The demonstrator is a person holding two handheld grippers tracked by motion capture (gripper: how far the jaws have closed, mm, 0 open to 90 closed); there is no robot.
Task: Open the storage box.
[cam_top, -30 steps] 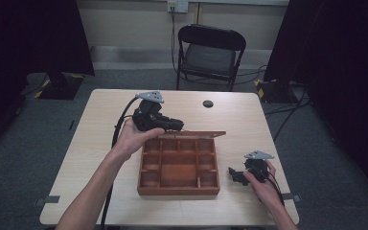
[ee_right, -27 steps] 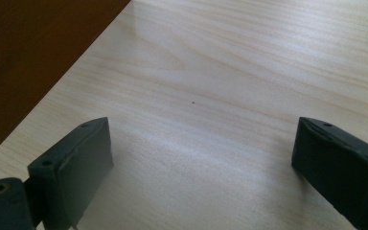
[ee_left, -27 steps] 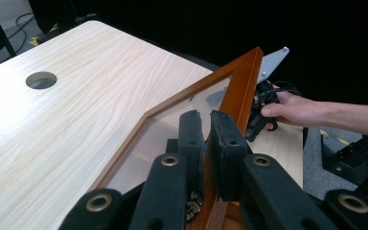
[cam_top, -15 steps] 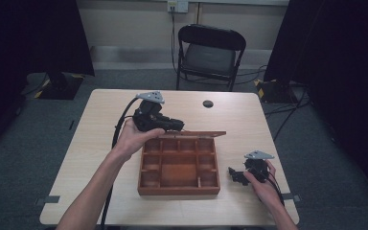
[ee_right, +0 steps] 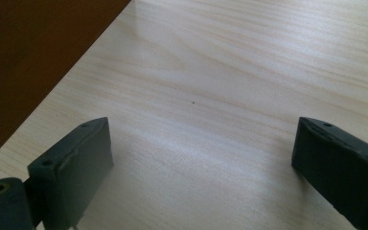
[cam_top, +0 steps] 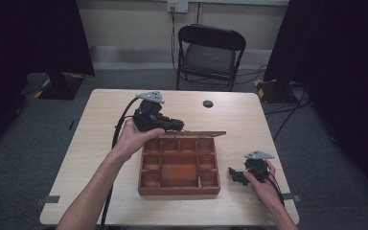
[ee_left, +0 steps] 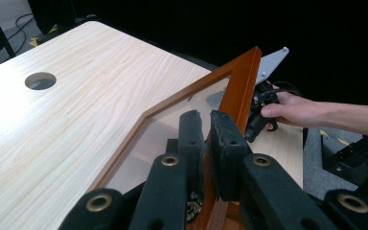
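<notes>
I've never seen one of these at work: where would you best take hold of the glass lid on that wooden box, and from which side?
By its wooden frame, not the pane. The lid stands open at the back of the wooden box, so its free edge is exposed; come from the box's back left, jaws either side of the thin rail. That is how the left gripper pinches it now, one pad on each face.

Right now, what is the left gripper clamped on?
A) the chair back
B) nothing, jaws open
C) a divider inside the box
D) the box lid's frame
D: in the left gripper view the left gripper has its pads shut on the wooden frame of the lid, which the high view shows raised at the back edge of the box.
</notes>
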